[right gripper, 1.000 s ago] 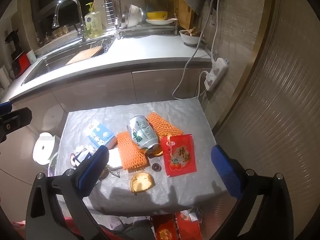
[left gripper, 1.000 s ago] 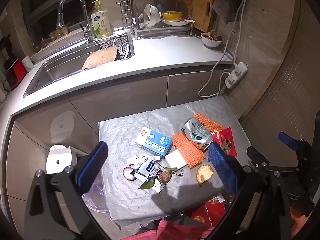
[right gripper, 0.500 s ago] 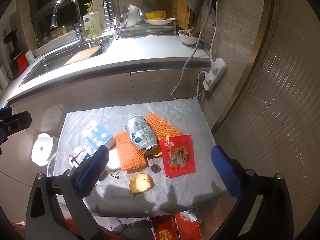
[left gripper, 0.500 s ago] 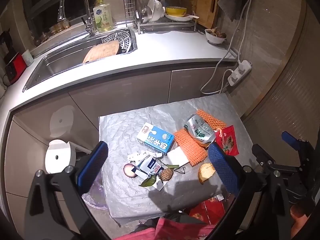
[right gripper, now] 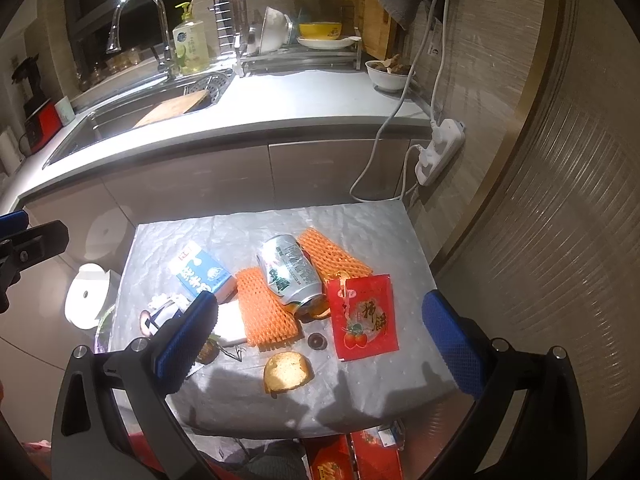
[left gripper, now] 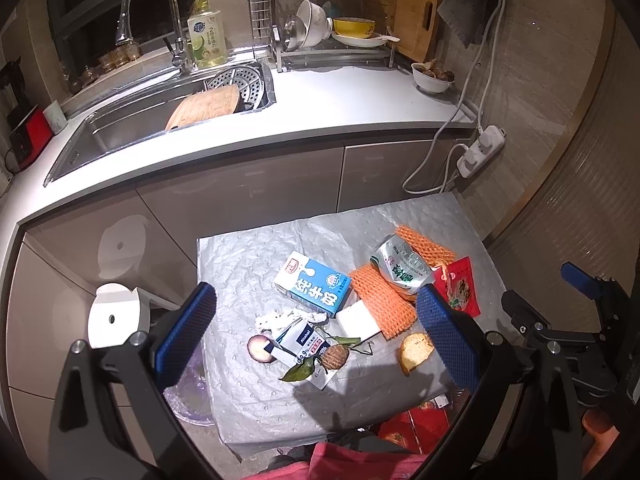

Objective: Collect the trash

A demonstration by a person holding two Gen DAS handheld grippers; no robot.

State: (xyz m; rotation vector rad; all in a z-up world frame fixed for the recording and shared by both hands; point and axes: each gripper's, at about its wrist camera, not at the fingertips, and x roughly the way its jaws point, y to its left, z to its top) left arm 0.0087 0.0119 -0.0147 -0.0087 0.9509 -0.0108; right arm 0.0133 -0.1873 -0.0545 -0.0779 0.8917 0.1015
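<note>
Trash lies scattered on a small table [left gripper: 240,264] [right gripper: 400,240] covered in silver sheet. I see a blue milk carton [left gripper: 313,284] [right gripper: 202,273], a crushed can [left gripper: 401,267] [right gripper: 290,272], orange foam nets [left gripper: 382,300] [right gripper: 266,308], a red snack packet [left gripper: 458,286] [right gripper: 366,316], a bread piece [left gripper: 416,352] [right gripper: 288,372], an alcohol wipe packet [left gripper: 302,342] and a dark fruit slice [left gripper: 259,349]. My left gripper [left gripper: 316,332] hovers open above the table's near side. My right gripper [right gripper: 320,340] also hangs open above the table, holding nothing.
A white bin lid [left gripper: 114,314] [right gripper: 86,296] and a purple-lined bin [left gripper: 188,396] stand left of the table. Red boxes [right gripper: 352,456] sit under its near edge. Behind are grey cabinets, a counter [left gripper: 340,100] with sink [left gripper: 140,124], dish rack [left gripper: 332,40] and a hanging power strip [left gripper: 480,150].
Both views have shifted slightly: the table sits a little lower and the scene has drifted right. Both grippers stay open, and no trash has moved.
</note>
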